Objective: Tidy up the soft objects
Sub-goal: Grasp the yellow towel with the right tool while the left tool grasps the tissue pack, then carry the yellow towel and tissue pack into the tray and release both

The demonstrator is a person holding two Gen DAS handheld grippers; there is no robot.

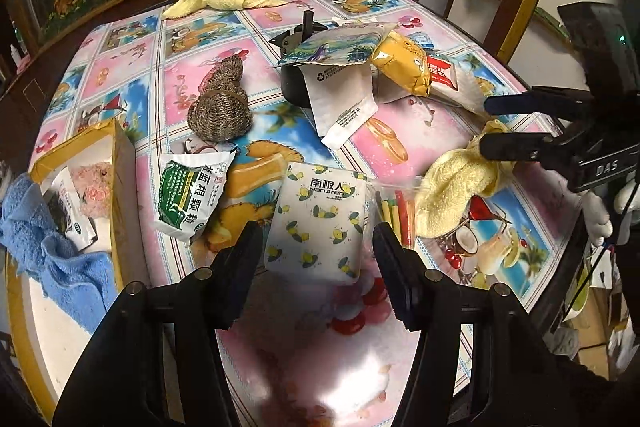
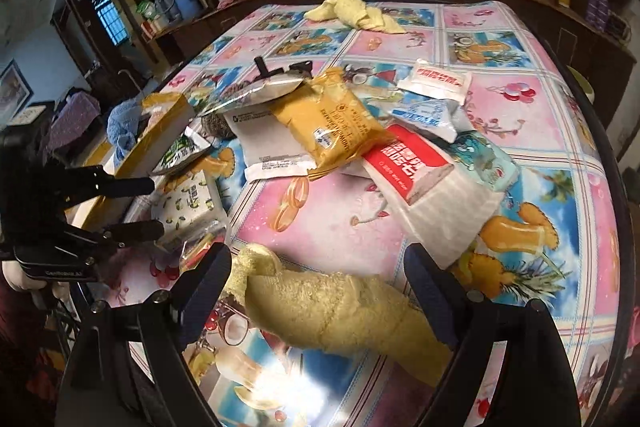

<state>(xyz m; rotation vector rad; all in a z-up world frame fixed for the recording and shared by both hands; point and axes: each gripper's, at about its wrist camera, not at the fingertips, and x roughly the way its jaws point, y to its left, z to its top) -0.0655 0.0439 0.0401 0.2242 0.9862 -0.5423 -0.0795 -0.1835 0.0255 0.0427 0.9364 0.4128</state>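
On the desk [image 2: 532, 115] near the right edge lies a yellow towel [image 2: 340, 311], bunched lengthwise between the right gripper [image 2: 320, 291] and its spread fingers, which straddle it without clamping, likely lined up for a pinch. The left gripper [image 1: 316, 259] hovers low over a lemon-print pack [image 1: 320, 219], fingers apart, nothing held. Beside it, a box [image 1: 120, 163] holding a blue towel [image 1: 48, 243] looks like the collecting spot.

Glossy printed plastic surface [image 2: 520, 99]; fluffy terry yellow towel [image 2: 340, 311]; coarse knit sock [image 1: 222, 115]; shiny foil packet [image 1: 192, 199].
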